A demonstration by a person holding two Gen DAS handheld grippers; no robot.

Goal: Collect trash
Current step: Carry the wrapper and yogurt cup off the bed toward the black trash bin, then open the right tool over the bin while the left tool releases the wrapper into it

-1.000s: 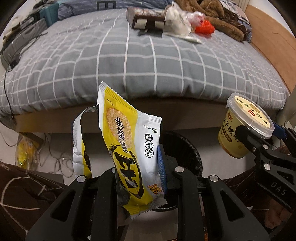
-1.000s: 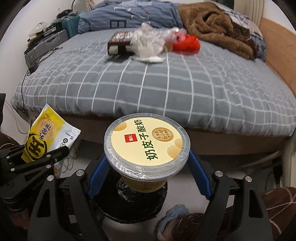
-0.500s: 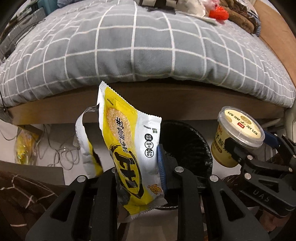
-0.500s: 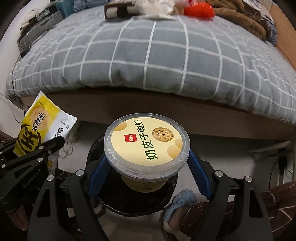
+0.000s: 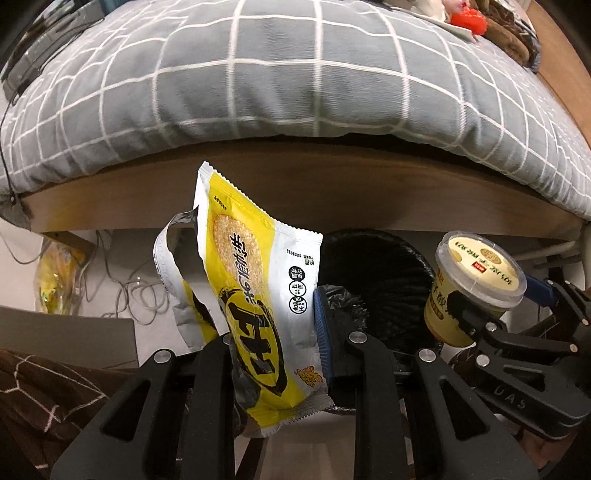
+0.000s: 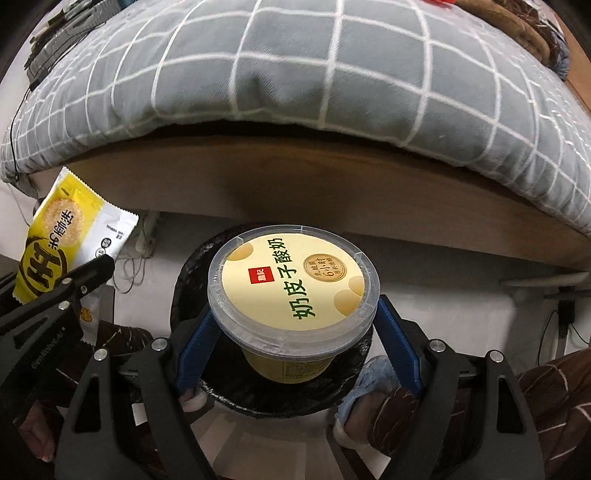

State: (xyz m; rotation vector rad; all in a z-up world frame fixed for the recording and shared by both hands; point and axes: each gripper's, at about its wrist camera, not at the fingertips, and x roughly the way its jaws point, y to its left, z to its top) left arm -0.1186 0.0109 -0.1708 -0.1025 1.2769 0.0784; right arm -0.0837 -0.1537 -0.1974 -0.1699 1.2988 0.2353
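Note:
My left gripper [image 5: 275,332] is shut on a yellow and white snack wrapper [image 5: 255,291], held upright just left of a black-lined trash bin [image 5: 376,291] on the floor. My right gripper [image 6: 295,332] is shut on a yellow yogurt cup [image 6: 293,284] with a clear lid, held directly above the bin [image 6: 195,273]. The cup [image 5: 476,284] and right gripper [image 5: 517,321] show at the right of the left wrist view. The wrapper [image 6: 62,236] shows at the left of the right wrist view.
A bed with a grey checked duvet [image 5: 295,74] and wooden frame [image 5: 369,184] rises right behind the bin. Red and brown things [image 5: 476,18] lie far back on it. Cables and a yellow bag [image 5: 55,284] lie on the floor at left. Slippered feet [image 6: 369,380] stand by the bin.
Both grippers have tilted and moved down toward the floor. The bin now fills more of both views and the bed top has slid up out of view. Both holds are unchanged.

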